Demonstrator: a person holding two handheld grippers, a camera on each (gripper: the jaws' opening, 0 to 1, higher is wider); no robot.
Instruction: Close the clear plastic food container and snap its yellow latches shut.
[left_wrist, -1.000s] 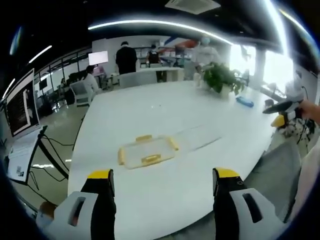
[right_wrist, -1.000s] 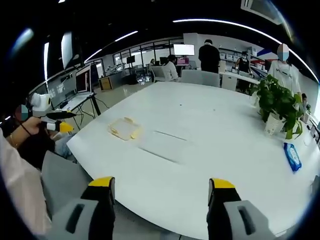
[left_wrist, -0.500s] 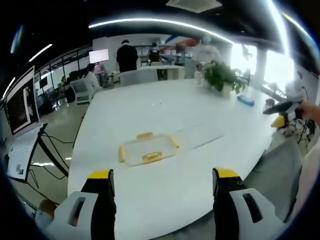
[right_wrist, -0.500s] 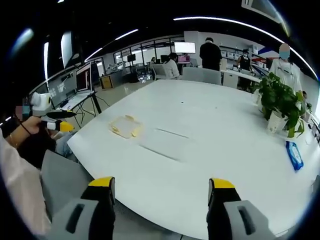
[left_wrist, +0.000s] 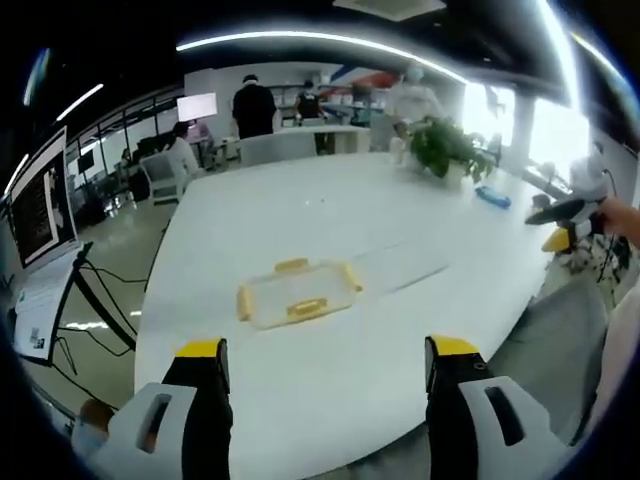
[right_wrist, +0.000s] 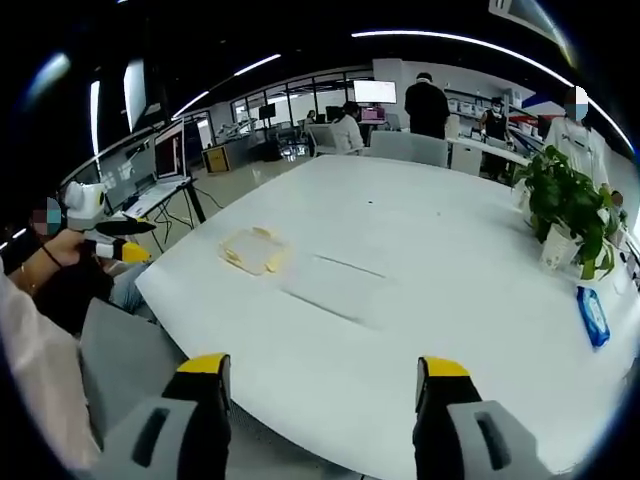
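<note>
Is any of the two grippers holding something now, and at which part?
Nothing is held. The left gripper and right gripper are open and empty; the container lies untouched on the table.

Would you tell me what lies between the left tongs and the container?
Only bare white table, in the left gripper view, separates the left tongs from the container.

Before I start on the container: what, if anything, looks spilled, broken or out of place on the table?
Nothing stands out. The clear container lies flat on the white table with its yellow latches splayed outward, unfastened. No spill is visible. Both tongs, left and right, hang open, short of the table.
</note>
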